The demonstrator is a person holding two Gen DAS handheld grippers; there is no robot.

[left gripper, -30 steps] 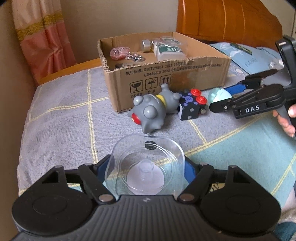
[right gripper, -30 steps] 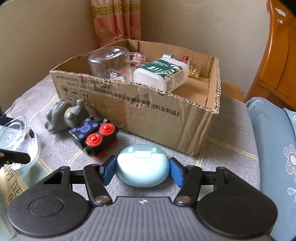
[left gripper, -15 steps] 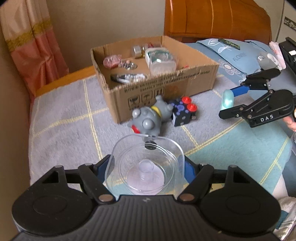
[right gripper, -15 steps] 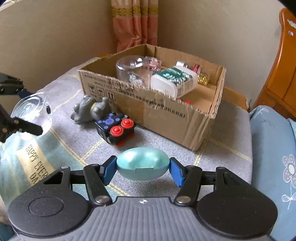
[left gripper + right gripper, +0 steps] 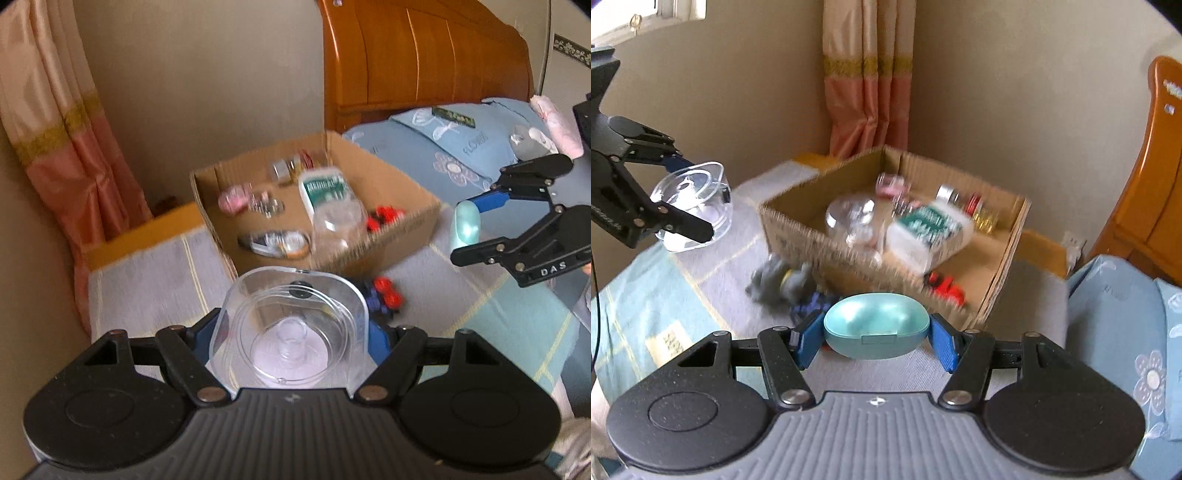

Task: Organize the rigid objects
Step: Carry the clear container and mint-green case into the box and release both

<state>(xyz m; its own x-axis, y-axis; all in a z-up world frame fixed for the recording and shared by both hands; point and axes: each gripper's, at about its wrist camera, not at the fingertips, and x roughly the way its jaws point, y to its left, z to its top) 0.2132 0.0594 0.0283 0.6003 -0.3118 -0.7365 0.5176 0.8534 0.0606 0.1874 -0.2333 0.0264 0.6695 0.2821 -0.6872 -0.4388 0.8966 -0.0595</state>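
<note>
My left gripper [image 5: 290, 332] is shut on a clear plastic container [image 5: 291, 325] and holds it in the air, short of the open cardboard box [image 5: 402, 218]. It also shows in the right wrist view [image 5: 692, 206]. My right gripper [image 5: 875, 332] is shut on a teal egg-shaped case [image 5: 876, 325], raised to the right of the box [image 5: 1004, 277]; the case shows in the left wrist view [image 5: 466, 225]. A grey toy figure [image 5: 779, 280] and a black cube with red buttons [image 5: 384, 295] lie on the bed in front of the box.
The box holds a white-and-green bottle [image 5: 931, 229], a clear cup [image 5: 853, 218], a pink item [image 5: 232, 197] and small metal things. A blue floral pillow [image 5: 454, 147] and wooden headboard [image 5: 424, 62] stand at the right, a curtain [image 5: 55, 140] at the left.
Both grippers have risen with their objects and moved toward the box. The view now looks down into the box from higher up, with motion blur.
</note>
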